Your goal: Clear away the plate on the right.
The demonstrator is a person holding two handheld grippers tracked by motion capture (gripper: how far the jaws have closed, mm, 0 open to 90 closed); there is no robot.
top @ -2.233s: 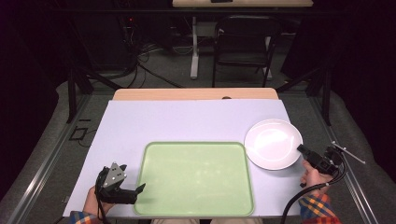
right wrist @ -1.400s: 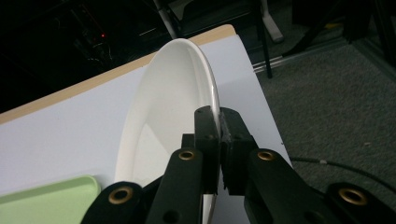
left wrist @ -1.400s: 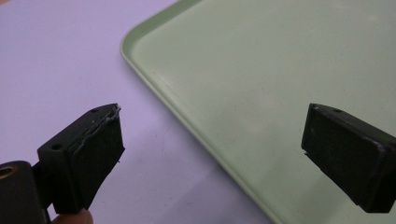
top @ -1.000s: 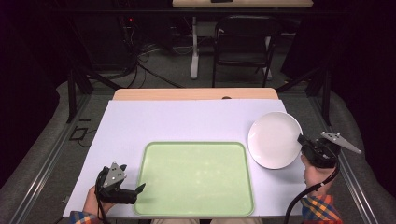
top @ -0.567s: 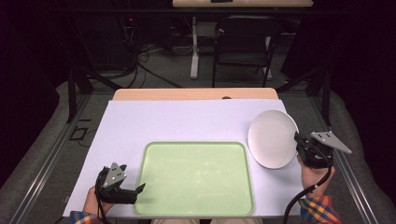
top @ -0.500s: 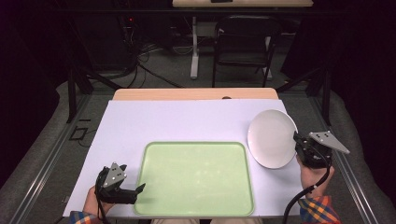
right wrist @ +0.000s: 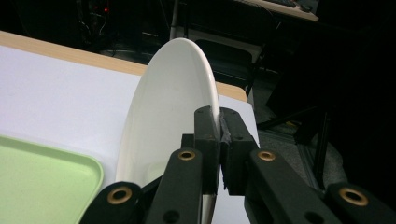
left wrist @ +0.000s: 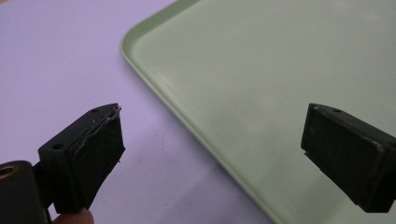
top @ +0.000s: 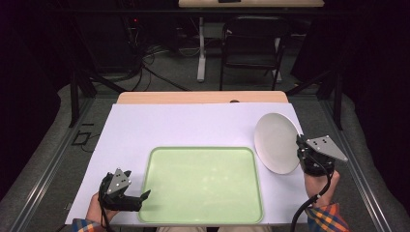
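**Plate coming off the table, tilted on edge, heading for the tray**

Item 1, nearest: left gripper (top: 126, 195), resting at the table's near left corner beside the tray (top: 203, 218). It is keeping the place it had two seconds back. Its own view is showing both pads (left wrist: 95, 149) standing wide apart with nothing between them, one over the white table cover (left wrist: 60, 60), the other over the green tray floor.

Item 2: right gripper (top: 300, 145), at the near right edge. Its jaws are clamping the rim of the white plate (top: 275, 142). Two seconds ago the plate was lying flat on the cover; it is now standing tilted nearly on edge, lifted and drifting leftward toward the tray. Judged from this, pickup is done and transfer is under way; the tray is empty and waiting.

Item 3, farther: the table's wooden edge (top: 203, 97), then a dark chair (top: 251, 43).

Views compared: the right gripper view is showing the pinch itself, the plate (right wrist: 168, 116) edge sandwiched tight between the pads. The high view is giving the gap remaining between plate and tray.
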